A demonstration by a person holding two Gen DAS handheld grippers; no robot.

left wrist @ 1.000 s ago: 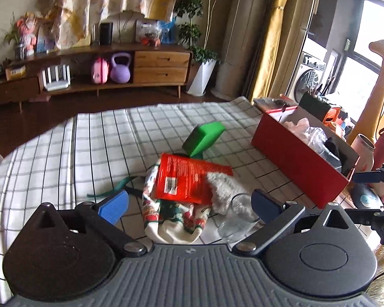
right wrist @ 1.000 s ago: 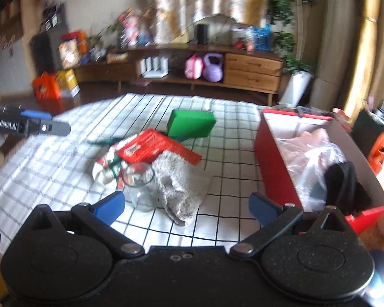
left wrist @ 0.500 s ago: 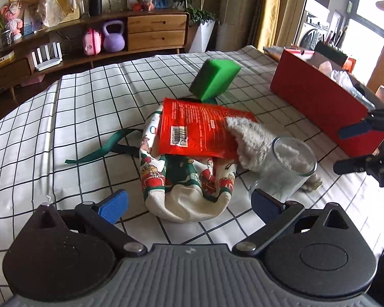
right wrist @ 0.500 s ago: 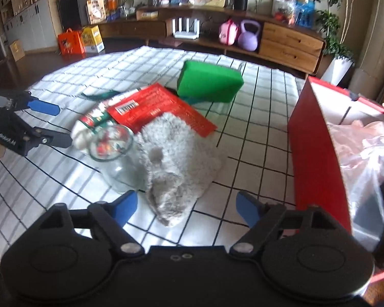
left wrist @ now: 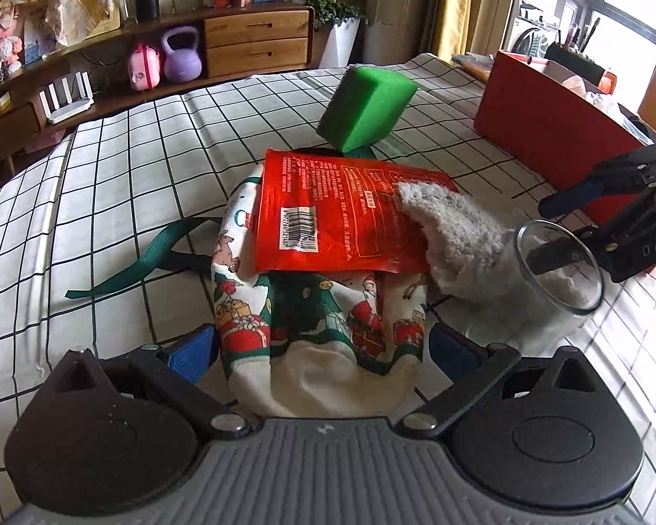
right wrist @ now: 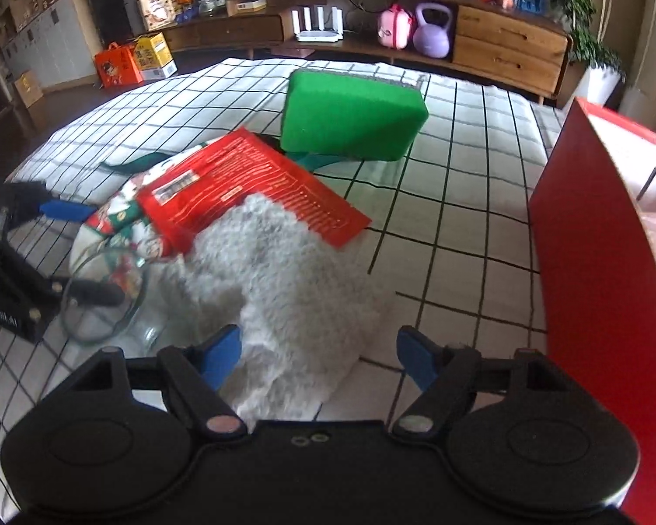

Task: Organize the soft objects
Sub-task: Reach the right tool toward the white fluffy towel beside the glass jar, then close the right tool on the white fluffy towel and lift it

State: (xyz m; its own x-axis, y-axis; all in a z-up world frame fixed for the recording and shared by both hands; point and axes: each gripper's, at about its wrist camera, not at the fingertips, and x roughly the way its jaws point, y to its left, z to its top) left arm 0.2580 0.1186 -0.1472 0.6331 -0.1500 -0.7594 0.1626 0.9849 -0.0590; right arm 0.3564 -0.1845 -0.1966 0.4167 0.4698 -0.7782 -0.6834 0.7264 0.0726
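Observation:
A Christmas-print cloth bag (left wrist: 319, 328) lies on the checked tablecloth, its near end between the blue pads of my open left gripper (left wrist: 323, 352). A red foil packet (left wrist: 341, 214) lies on top of it. A grey fluffy cloth (right wrist: 284, 271) lies beside it, partly on the packet, its near end between the pads of my open right gripper (right wrist: 319, 356). A green sponge block (right wrist: 350, 118) sits behind the pile. The bag shows in the right wrist view (right wrist: 122, 218) too.
A clear glass jar (left wrist: 555, 271) stands against the fluffy cloth, between the two grippers. A red open box (right wrist: 599, 262) holding plastic bags stands on the right. A green ribbon (left wrist: 148, 258) trails left of the bag. A wooden sideboard (left wrist: 249, 39) is far behind.
Both grippers have moved down and forward onto the pile. The bag now sits between the left pads and the fluffy cloth between the right pads. Both stay open.

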